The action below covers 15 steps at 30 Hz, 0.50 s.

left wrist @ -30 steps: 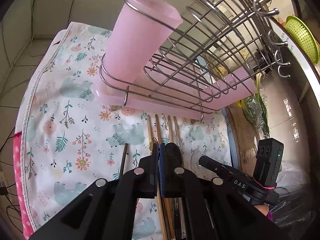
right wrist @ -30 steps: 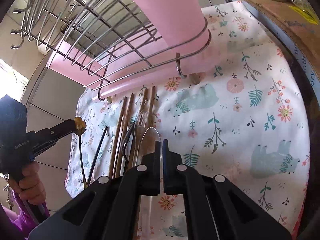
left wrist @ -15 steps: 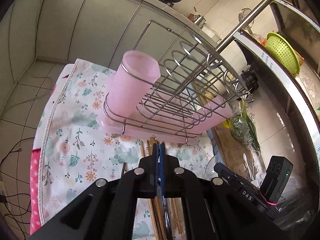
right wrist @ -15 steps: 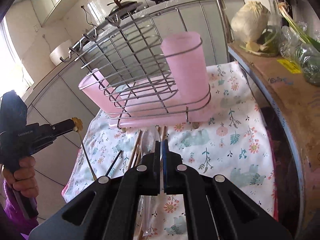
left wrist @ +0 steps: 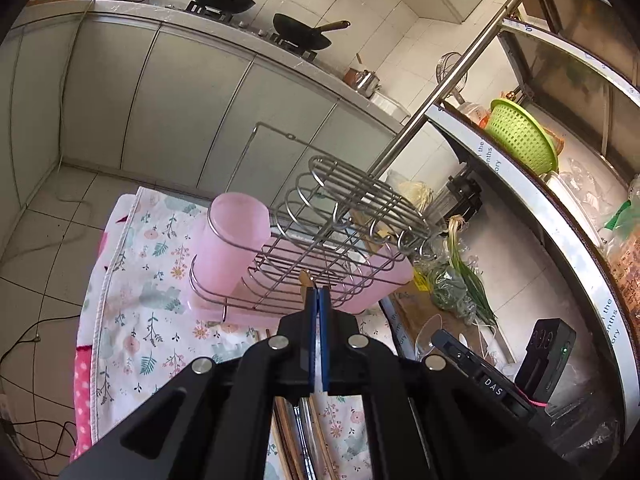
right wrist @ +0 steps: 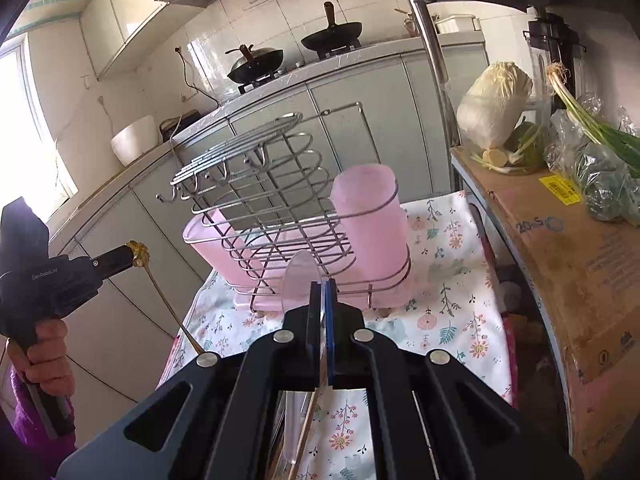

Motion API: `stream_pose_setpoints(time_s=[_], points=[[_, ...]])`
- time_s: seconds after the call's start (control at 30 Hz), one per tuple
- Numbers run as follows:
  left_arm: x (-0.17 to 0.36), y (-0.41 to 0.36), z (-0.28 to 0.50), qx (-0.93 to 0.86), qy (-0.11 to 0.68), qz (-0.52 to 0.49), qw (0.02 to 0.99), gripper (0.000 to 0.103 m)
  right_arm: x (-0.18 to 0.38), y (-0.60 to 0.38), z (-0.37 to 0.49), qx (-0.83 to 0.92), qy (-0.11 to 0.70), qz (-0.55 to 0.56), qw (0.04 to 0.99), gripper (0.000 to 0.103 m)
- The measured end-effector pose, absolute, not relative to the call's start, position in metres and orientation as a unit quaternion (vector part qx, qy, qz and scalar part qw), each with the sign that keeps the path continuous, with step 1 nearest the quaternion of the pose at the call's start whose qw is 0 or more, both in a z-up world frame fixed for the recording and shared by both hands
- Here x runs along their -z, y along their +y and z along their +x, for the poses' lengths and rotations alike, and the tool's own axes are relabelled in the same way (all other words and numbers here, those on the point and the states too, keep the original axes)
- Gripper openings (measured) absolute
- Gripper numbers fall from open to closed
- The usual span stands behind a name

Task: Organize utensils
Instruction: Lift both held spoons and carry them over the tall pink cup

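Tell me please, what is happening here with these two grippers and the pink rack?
A person holds a gripper in each hand above a flowered cloth. The left gripper is shut on a thin golden utensil that hangs down from it. The right gripper is shut on a clear plastic spoon, bowl pointing up. Both are in front of the wire rack with its pink cup. More utensils lie on the cloth below, not yet sorted.

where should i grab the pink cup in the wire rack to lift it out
Grip the pink cup by its rim wall, one finger inside and one outside, coming from straight above. It stands upright with its mouth open, and wire loops of the wire rack wrap its lower body, so a grip from the side looks blocked.
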<state>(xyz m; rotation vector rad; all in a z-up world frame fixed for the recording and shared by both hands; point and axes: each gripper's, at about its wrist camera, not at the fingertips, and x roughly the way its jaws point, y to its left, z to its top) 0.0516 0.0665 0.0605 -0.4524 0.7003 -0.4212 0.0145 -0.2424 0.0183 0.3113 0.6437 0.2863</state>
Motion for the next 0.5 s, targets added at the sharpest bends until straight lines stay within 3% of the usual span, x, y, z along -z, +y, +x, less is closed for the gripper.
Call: stream_pose_setpoints(time_s=[0.5], points=[[-0.131, 0.075, 0.073, 0.221, 0.27, -0.22, 0.911, 0.001, -0.097, -0.269, 0.043, -0.121, 0.224, 0.161, 0.954, 0.002]])
